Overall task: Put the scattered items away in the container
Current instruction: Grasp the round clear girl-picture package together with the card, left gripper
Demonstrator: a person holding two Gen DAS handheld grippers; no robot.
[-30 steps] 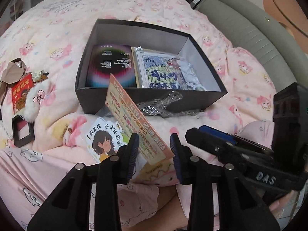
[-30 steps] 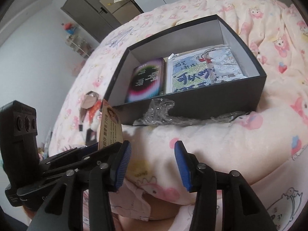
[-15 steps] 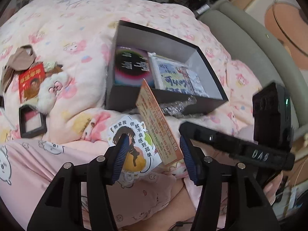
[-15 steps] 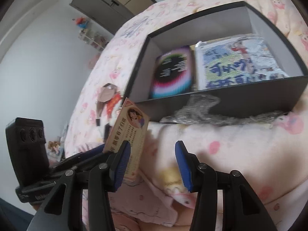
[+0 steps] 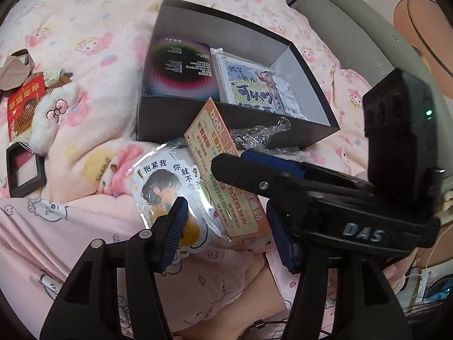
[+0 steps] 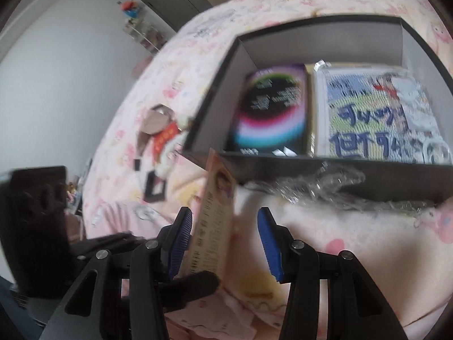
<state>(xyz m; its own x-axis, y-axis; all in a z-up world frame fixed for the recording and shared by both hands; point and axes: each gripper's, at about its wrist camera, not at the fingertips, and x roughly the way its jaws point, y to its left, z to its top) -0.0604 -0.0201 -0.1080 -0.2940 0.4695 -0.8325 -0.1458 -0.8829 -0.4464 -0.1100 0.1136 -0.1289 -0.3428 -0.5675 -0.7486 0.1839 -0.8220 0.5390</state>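
Observation:
An open black box point(image 5: 215, 121) point(image 6: 354, 181) lies on the pink bedspread and holds a dark rainbow booklet point(image 5: 181, 70) point(image 6: 271, 113) and a blue-lettered picture pack point(image 5: 254, 90) point(image 6: 373, 119). An orange packet point(image 5: 226, 175) point(image 6: 215, 226) stands tilted in front of the box. My left gripper point(image 5: 226, 226) is open, its jaws either side of the packet's lower end and a white sticker pack point(image 5: 167, 187). My right gripper point(image 6: 223, 238) is open around the packet's edge and crosses the left wrist view point(image 5: 283, 170).
Crumpled clear wrap point(image 5: 260, 133) point(image 6: 320, 184) lies against the box front. At the left lie a red packet point(image 5: 22, 99), a white plush point(image 5: 53, 113), a brown mask point(image 5: 14, 70) and a black frame point(image 5: 22, 167). A grey headboard point(image 5: 354, 36) runs at the right.
Both grippers have closed in on the orange packet. The right gripper's jaws now straddle its edge, and it has moved across in front of the left gripper. The right view is blurred by motion.

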